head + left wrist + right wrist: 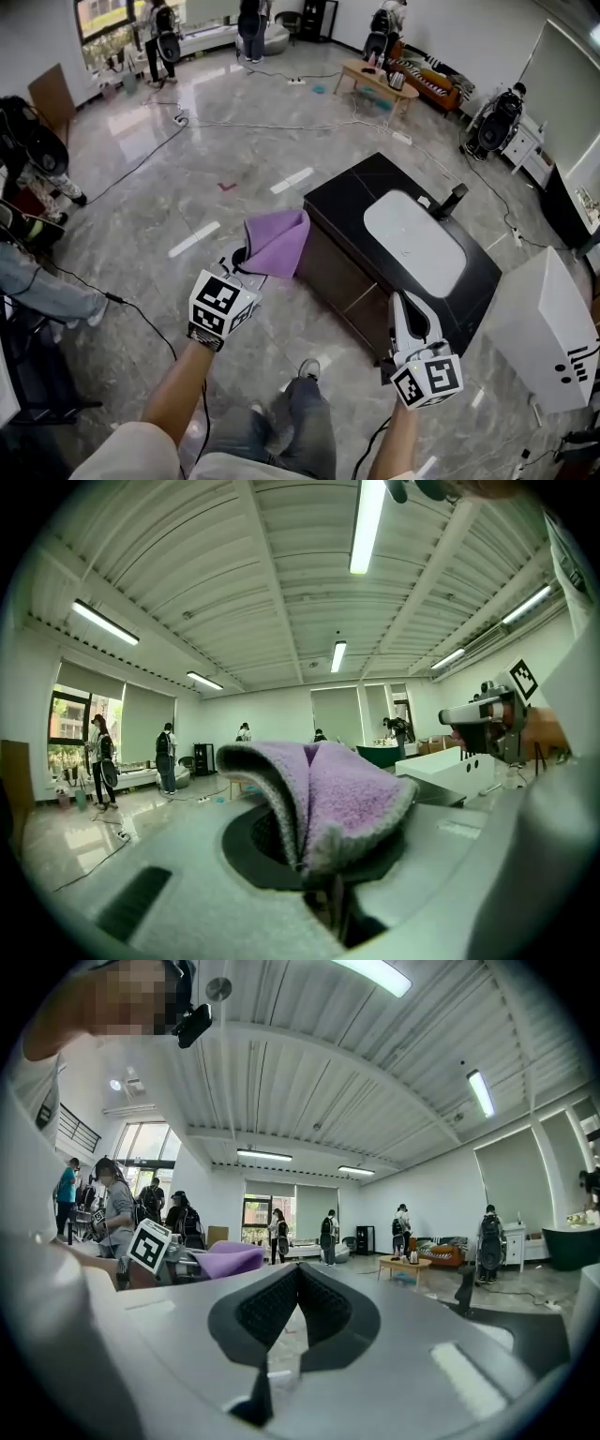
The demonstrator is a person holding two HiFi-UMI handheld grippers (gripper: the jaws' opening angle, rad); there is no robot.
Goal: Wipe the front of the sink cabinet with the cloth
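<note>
A purple cloth (pixel 277 242) is seen just left of centre in the head view, clamped in the left gripper (pixel 248 262). It is held up at the near upper-left corner of the sink cabinet (pixel 349 281). The cloth overlaps that corner in the picture, but whether it touches the cabinet cannot be told. In the left gripper view the jaws are closed on a fold of the cloth, which bulges upward from between them and fills the middle of the frame. The cabinet's brown front is turned toward the lower left of the head view. Above it lies a black top carrying a white basin (pixel 412 242) and a dark faucet (pixel 453 200). The right gripper (pixel 401 302) is held at the lower right of centre, over the cabinet's near lower corner, with its jaws pointed up the frame. In the right gripper view its dark pads are brought together at the tips with nothing between them, and only a sliver of floor shows through the gap lower down. A white box (pixel 542 328) stands just beside the cabinet at the right edge. Cables (pixel 141 164) are strung over the glossy grey floor (pixel 187 197), and several people (pixel 251 23) are seen standing along the top of the frame.
</note>
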